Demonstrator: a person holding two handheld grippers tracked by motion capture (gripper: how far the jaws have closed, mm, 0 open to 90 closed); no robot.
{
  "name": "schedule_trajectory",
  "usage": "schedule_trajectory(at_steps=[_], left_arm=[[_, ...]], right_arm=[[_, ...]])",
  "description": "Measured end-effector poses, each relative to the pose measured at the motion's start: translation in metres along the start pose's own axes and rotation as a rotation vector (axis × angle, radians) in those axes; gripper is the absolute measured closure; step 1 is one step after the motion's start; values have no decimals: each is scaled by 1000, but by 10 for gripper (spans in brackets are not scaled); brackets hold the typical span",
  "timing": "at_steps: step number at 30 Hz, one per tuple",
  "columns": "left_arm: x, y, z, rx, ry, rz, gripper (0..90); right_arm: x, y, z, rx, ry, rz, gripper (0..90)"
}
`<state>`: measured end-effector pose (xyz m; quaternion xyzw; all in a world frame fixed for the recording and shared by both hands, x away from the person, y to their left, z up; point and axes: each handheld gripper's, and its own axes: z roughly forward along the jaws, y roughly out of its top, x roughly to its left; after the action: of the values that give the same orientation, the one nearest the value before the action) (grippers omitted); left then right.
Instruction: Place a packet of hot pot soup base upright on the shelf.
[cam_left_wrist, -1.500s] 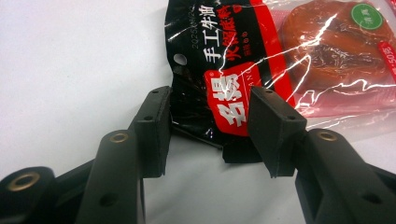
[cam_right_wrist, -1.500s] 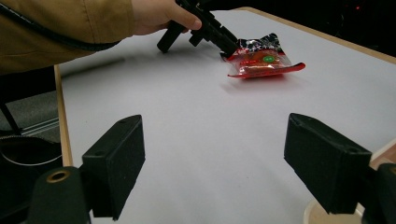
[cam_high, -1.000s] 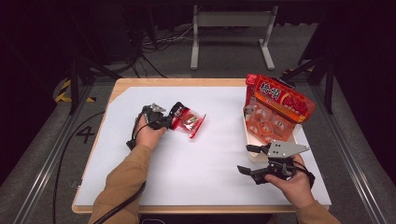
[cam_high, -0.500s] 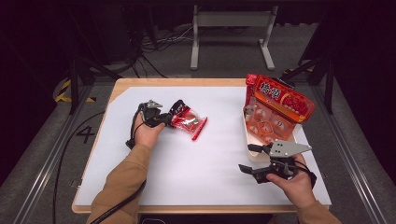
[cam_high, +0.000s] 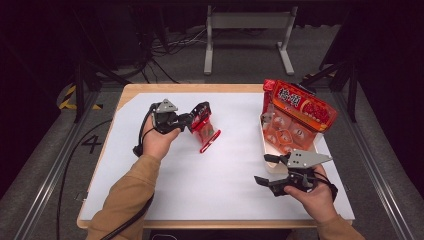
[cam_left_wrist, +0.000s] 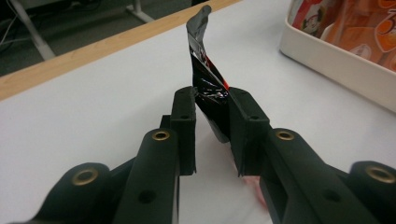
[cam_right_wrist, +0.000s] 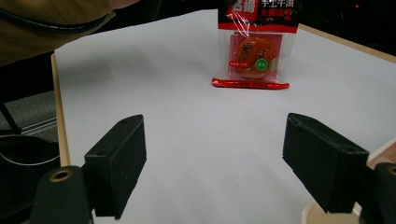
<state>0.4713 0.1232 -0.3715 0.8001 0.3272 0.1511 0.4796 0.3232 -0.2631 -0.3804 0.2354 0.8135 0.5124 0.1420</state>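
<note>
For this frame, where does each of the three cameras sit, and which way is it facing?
High view: above the near table edge, looking forward and down; both forearms, left gripper, right gripper.
Left gripper view: on that gripper, along jaws pinching the snack packet.
Right gripper view: low, between wide-open jaws, across the table; a sleeve.
Shared: the packet, in all three.

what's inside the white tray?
The white tray holds orange-red clear packets. A big red bag leans over its far end, hiding what lies beneath; the packet count is unclear.
</note>
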Motion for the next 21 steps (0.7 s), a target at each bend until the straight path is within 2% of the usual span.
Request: schedule_trajectory(at_steps=[1, 2, 3, 6, 12, 21], left_arm=[[-1, 2, -4, -12, -13, 11, 870], [-3, 3, -6, -23, -21, 24, 870], [-3, 3, -6, -23, -21, 24, 871], [-7, 6, -11, -19, -30, 58, 874], [-17, 12, -24, -52, -74, 89, 879], [-34, 25, -45, -97, -174, 185, 880]], right_arm=[[0, 0, 0, 0, 0, 1, 222], [0, 0, 0, -1, 0, 3, 222], [0, 0, 0, -1, 0, 3, 222], [0, 2, 1, -2, 1, 4, 222], [0, 4, 2, -1, 0, 2, 222], [-1, 12, 3, -16, 1, -7, 222]])
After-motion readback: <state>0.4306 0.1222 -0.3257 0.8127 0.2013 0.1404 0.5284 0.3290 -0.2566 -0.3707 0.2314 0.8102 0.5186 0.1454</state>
